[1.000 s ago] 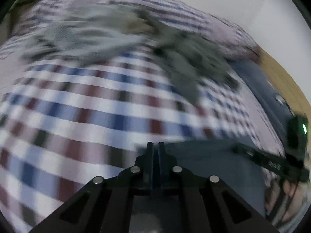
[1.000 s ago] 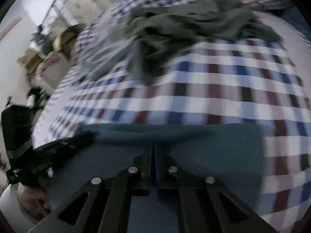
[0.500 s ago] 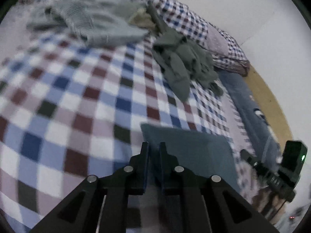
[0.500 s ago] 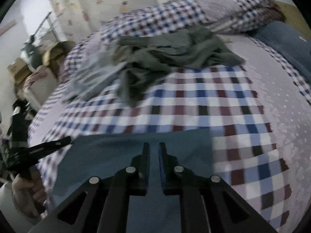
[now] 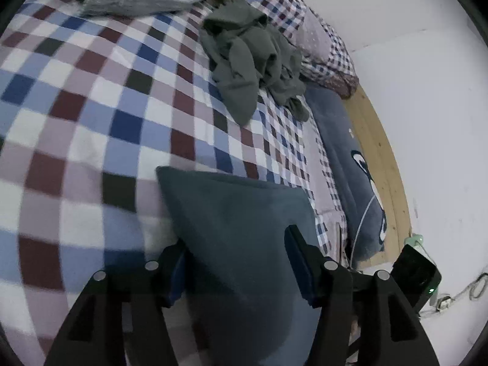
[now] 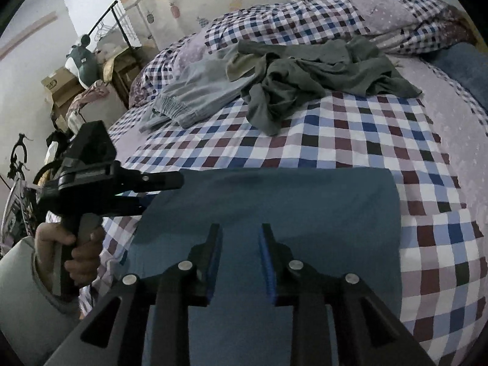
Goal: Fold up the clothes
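I'm looking across a bed (image 6: pixel 350 140) with a checked cover, a white wall behind it and boxes stacked off to the far left in the right wrist view. My landmark is the blue cloth (image 6: pixel 289 207), folded into a flat rectangle on the near part of the cover, right under both tools.

My left gripper (image 5: pixel 235 262) sits over the cloth's near left corner. Its jaws are opening and already stand wide; the cloth lies below and between them, and the pads are not pressing on it. In the right wrist view I see the same tool from the side, its fingers (image 6: pixel 164 180) reaching over the cloth's left edge, with my hand (image 6: pixel 76 244) around the grip.

My right gripper (image 6: pixel 239 256) hangs over the cloth's near middle. Its jaws are opening too, with a narrower gap, and I see no fabric pinched between the blue pads.

Beyond the cloth's far edge lies a crumpled green garment (image 6: pixel 320 79), well apart. Just left of that, touching it, is a pale grey garment (image 6: pixel 198 97). A dark blue pillow (image 5: pixel 344 158) lies along the bed's right edge.
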`<state>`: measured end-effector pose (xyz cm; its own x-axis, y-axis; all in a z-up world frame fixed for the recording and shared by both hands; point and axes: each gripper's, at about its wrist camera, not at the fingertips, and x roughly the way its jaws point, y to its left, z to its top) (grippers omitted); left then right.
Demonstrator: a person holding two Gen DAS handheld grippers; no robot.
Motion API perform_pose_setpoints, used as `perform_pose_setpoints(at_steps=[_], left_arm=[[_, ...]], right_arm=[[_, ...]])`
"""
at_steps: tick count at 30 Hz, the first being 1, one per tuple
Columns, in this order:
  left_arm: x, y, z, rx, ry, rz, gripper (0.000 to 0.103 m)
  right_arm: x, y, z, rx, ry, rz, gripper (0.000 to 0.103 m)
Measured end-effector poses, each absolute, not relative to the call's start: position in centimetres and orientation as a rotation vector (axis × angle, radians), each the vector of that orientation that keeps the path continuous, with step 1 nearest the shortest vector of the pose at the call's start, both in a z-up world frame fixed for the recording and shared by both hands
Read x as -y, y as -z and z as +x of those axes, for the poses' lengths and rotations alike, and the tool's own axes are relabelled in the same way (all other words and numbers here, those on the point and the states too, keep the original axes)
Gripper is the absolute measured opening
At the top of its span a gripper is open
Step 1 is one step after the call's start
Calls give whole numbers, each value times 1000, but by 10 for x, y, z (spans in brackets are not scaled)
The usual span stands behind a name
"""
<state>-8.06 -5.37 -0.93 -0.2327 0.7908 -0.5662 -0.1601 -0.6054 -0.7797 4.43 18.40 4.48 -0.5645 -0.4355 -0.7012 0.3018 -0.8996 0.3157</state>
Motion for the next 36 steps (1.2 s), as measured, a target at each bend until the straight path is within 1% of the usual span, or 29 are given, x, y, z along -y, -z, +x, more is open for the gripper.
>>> perform_pose_setpoints(at_steps=[6, 7, 8, 9, 10, 11, 14, 17, 19, 21, 22, 25, 31, 36], left_arm=[[40, 13, -96, 758, -1880, -1385, 62], [39, 14, -98, 766, -1881, -1383, 59], [39, 15, -99, 775, -1886, -1384, 46], [40, 16, -100, 784, -1891, -1386, 35], [40, 17, -101, 796, -1894, -1384, 15], [42, 16, -100, 812, -1894, -1377, 12], [46, 14, -99, 858, -1892, -1353, 9], [50, 0, -95, 883, -1871, -1285, 8], [53, -14, -91, 881, -1859, -1231, 7], [57, -26, -87, 871, -1863, -1191, 6], [58, -29, -85, 872, -1867, -1179, 6], [70, -33, -80, 892, -1887, -1161, 5], [102, -38, -74, 959, -1919, -1129, 5], [136, -40, -71, 1064, -1939, -1081, 4]], right_arm=[[-196, -40, 41, 283, 2438, 1178, 29], [-197, -40, 42, 281, 2441, 1179, 29], [-196, -41, 43, 275, 2442, 1177, 30], [-195, -42, 45, 265, 2445, 1170, 30], [-193, -44, 49, 250, 2453, 1162, 30], [-189, -46, 53, 231, 2463, 1153, 32], [-175, -50, 70, 159, 2514, 1127, 38], [-150, -51, 97, 89, 2575, 1088, 41], [-123, -50, 124, 43, 2628, 1044, 44], [-98, -47, 144, -40, 2661, 1001, 46], [-82, -43, 155, -103, 2673, 975, 48], [-35, -33, 187, -293, 2699, 892, 61], [25, 1, 218, -657, 2791, 831, 63], [41, 26, 220, -905, 2906, 853, 63]])
